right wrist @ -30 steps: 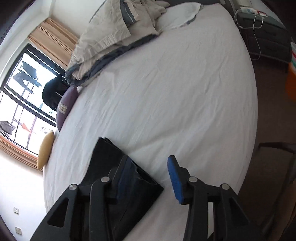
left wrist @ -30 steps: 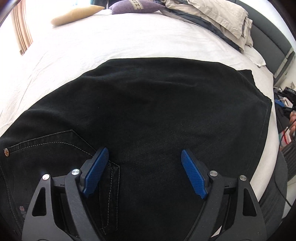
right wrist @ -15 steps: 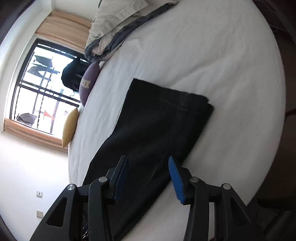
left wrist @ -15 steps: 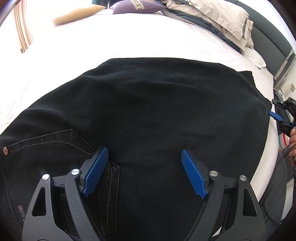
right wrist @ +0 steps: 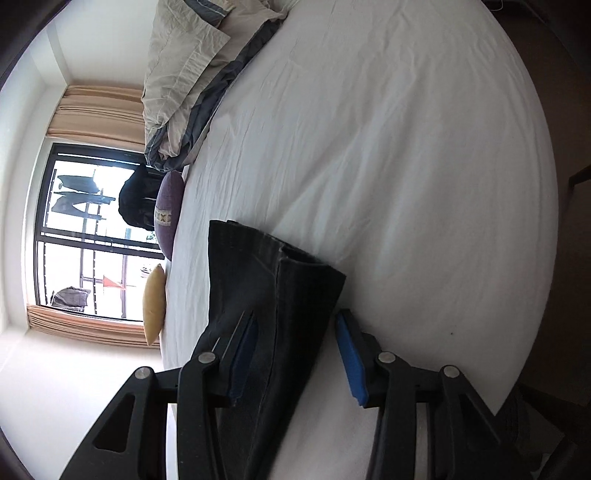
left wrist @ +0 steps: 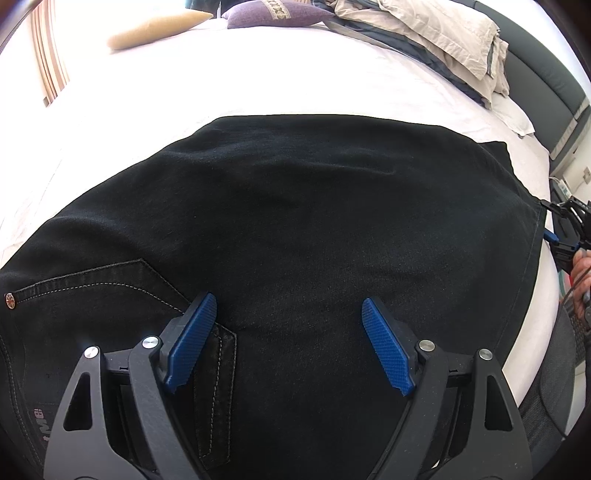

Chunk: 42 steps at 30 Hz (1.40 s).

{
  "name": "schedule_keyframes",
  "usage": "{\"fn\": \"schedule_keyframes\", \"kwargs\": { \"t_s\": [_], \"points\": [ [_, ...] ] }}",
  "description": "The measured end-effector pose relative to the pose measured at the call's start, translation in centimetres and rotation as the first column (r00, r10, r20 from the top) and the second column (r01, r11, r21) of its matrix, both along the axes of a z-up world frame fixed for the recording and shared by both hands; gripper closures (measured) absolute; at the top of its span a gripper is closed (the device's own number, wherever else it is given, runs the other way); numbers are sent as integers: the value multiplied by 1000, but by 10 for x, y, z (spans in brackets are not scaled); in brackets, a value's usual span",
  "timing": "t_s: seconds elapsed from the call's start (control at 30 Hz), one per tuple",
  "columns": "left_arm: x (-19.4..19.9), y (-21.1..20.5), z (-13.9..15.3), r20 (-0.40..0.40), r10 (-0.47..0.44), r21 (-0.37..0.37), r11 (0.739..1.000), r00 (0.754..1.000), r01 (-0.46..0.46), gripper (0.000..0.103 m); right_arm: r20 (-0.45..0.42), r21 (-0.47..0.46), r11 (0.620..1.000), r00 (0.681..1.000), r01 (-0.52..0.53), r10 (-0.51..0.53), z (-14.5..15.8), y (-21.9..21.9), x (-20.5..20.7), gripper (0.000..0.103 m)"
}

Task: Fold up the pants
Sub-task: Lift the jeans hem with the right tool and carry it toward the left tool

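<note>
Waist end of the black pants (left wrist: 295, 229) is cut off at the left gripper's (left wrist: 288, 347) lower-left frame edge; only a rear pocket and one rivet show. Pants lie flat on the white bed sheet (left wrist: 258, 74), directly under and ahead of that gripper, jaws spread wide, nothing between the pads.

Beyond it: a purple cushion (left wrist: 273, 14), a tan cushion (left wrist: 155, 29), a heap of beige bedding (left wrist: 436, 33).

Right gripper (right wrist: 295, 350): jaws half apart, straddling the hem end of the pants; pad contact cannot be judged. Its jaws have just been closing slightly. Compared with a second ago it sits lower, the hem now between its fingers.
</note>
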<state>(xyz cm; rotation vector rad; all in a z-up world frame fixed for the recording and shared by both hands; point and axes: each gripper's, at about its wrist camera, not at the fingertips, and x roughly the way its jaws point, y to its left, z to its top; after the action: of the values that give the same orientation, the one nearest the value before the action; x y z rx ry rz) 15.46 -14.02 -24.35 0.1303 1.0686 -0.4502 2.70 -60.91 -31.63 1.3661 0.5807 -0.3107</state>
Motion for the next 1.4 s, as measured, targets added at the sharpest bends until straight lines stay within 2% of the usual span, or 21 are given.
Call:
{"fn": "schedule_keyframes", "kwargs": {
  "t_s": [0.2,0.4,0.47,0.53,0.63,0.73,0.83,0.93,1.0,1.07,1.13,1.2,1.23,1.27,1.3,1.33,1.37,1.4],
  "points": [
    [0,2,0,-3,2,-2,1000,1000,-2,22,88,82,996,995,42,-49,-9,-7,6,57],
    [-1,2,1,-3,2,1,1000,1000,-2,22,134,129,990,988,58,-76,-14,-9,18,64],
    [-1,1,1,-3,1,5,1000,1000,-1,22,136,134,990,988,51,-70,-15,-11,24,72],
    [-1,2,1,-5,2,6,1000,1000,-2,22,135,152,987,989,46,-67,-20,-13,27,85],
    [0,2,3,-11,9,6,1000,1000,-9,22,153,158,986,985,52,-76,-22,-13,27,90],
    [2,1,10,-28,33,-1,999,999,-33,22,161,136,989,984,54,-76,-19,-12,27,91],
    [6,-9,26,-55,27,-103,994,998,-33,22,146,100,993,987,58,-72,-15,-10,29,91],
    [12,-36,30,-82,-31,-170,985,996,17,22,127,43,997,990,59,-64,-4,-6,34,91],
    [19,-51,21,-113,-53,-188,982,992,31,22,119,-24,999,992,42,-39,11,-1,39,91],
    [24,-61,11,-107,-51,-161,986,993,34,20,106,-111,994,994,0,12,31,10,47,91],
    [29,-62,6,-120,-48,-160,987,992,28,18,89,-224,972,992,-64,86,57,27,57,91],
    [30,-60,5,-124,-53,-169,985,991,32,18,72,-352,921,976,-166,203,87,58,71,91],
    [30,-57,5,-126,-58,-180,983,990,35,18,49,-428,873,958,-236,283,102,80,79,91],
    [30,-54,4,-128,-61,-193,981,990,35,18,11,-504,803,928,-317,373,115,107,87,91],
    [31,-51,4,-131,-59,-208,978,990,31,18,-46,-575,712,885,-403,464,125,139,93,91],
    [32,-48,4,-138,-53,-223,975,989,22,18,-114,-632,605,830,-484,546,129,173,97,91],
    [33,-45,3,-145,-47,-240,971,988,11,18,-184,-664,501,770,-556,611,126,205,99,91],
    [32,-42,3,-152,-39,-261,965,988,-2,18,-252,-675,414,718,-611,648,119,231,99,92]
  ]
}}
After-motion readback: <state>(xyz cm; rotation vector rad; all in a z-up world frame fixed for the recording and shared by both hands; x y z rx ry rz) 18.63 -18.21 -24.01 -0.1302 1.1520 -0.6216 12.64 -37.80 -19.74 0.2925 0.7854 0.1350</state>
